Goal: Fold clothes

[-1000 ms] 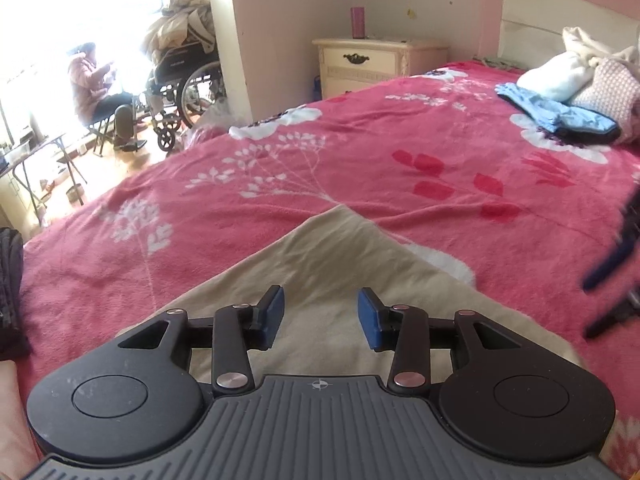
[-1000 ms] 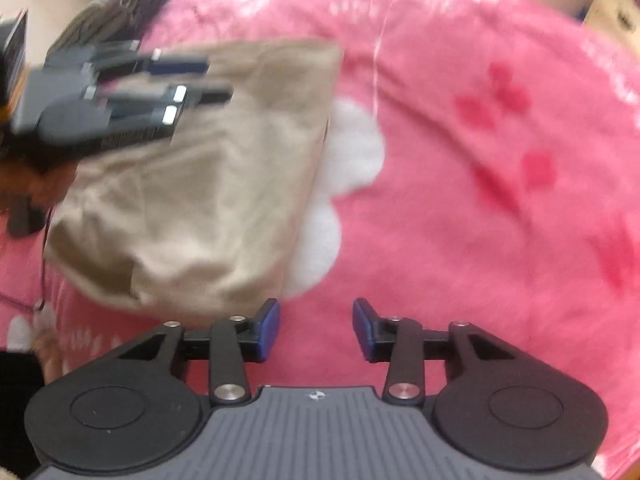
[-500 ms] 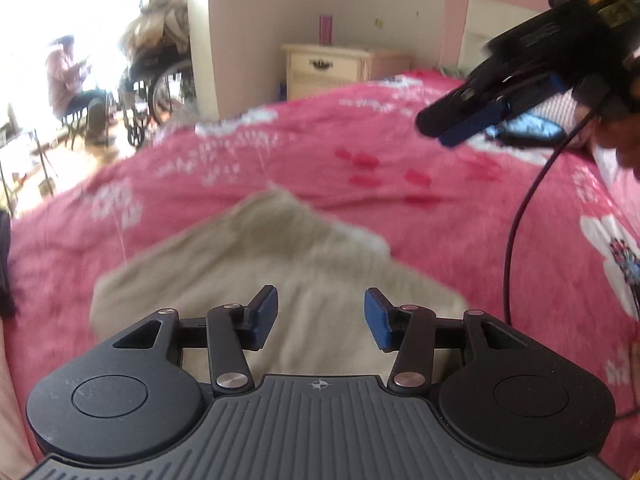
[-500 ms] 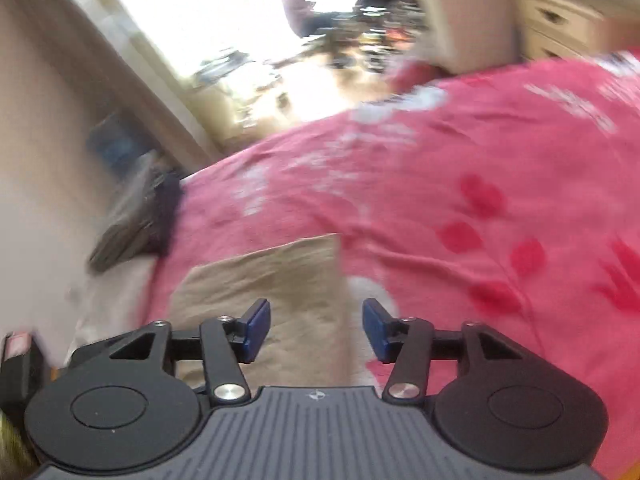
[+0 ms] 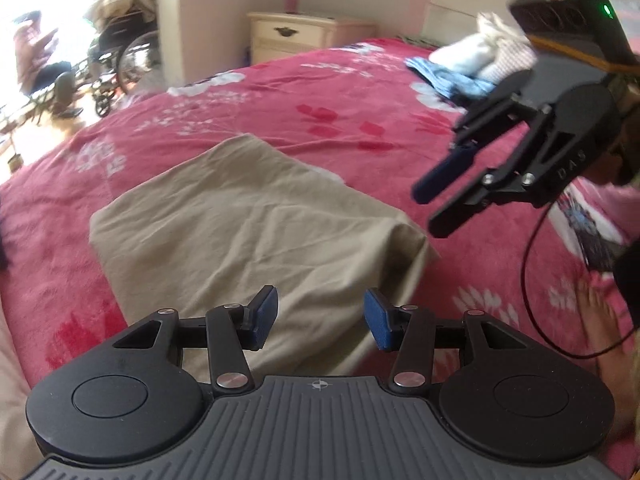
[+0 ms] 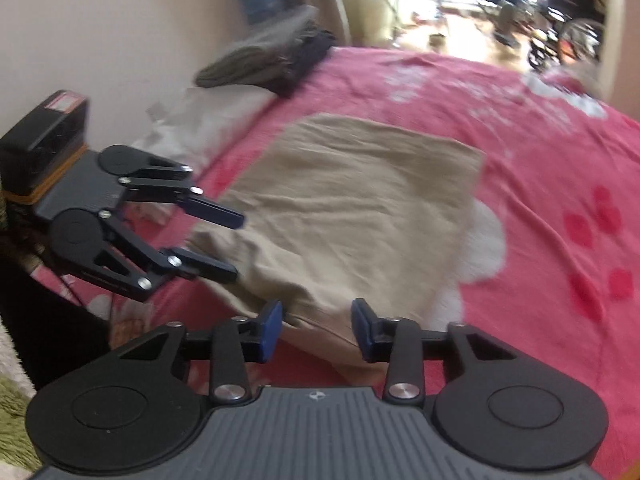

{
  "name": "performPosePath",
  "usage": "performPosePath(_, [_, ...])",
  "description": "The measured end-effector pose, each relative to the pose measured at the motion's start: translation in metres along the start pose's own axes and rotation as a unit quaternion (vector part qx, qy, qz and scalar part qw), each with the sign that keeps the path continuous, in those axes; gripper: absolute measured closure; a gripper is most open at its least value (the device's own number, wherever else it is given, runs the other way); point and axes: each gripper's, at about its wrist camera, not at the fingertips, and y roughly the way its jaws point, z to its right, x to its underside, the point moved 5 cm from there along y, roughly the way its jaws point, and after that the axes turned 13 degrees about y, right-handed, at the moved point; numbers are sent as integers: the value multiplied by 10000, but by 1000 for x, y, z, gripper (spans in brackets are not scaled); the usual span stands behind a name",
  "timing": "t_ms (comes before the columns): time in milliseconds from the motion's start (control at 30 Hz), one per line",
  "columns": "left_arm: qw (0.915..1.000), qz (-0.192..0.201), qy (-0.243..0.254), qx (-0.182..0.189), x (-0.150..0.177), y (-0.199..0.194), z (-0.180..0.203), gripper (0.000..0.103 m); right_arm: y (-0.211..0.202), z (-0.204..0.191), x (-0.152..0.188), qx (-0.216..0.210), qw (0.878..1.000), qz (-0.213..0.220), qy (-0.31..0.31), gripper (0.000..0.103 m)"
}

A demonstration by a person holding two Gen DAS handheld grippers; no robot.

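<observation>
A beige folded garment lies flat on the pink flowered bedspread. In the left wrist view my left gripper is open above the garment's near edge, nothing between its blue pads. My right gripper hangs open in the air to the right of the garment. In the right wrist view the same garment spreads ahead, and my right gripper is open just over its near corner. The left gripper shows at the left, open, beside the garment's left edge.
A pile of unfolded clothes, white, blue and pink, sits near the headboard. Dark folded clothes rest at the bed's far corner by the wall. A cream nightstand and a wheelchair stand beyond the bed. A bare foot rests at right.
Both grippers have pulled back and risen from the garment, which now lies folded into a rectangle. The right gripper swung round to face the garment from the other side.
</observation>
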Motion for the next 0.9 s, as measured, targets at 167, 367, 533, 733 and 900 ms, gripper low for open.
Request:
performPosePath(167, [9987,-224,450,-55,7,13,13,55,16,-13,4,112,9989,-279,-369,72])
performPosePath(367, [9976,-121,544,-411,3,14,8,56,12,-31,3,-49,9964,-90,-840,78])
performPosePath(533, [9998,-10,85,-199,4,15,-4,68,3,-43,12,-470,9933,-36,-1051,79])
performPosePath(733, [9995,264,-30,-142,1,14,-6,96,39,-54,32,-333,9913,-411,-1205,83])
performPosePath(900, [9986,471,-213,-83,-3,8,-11,100,53,-46,27,-44,9944,-63,-1057,89])
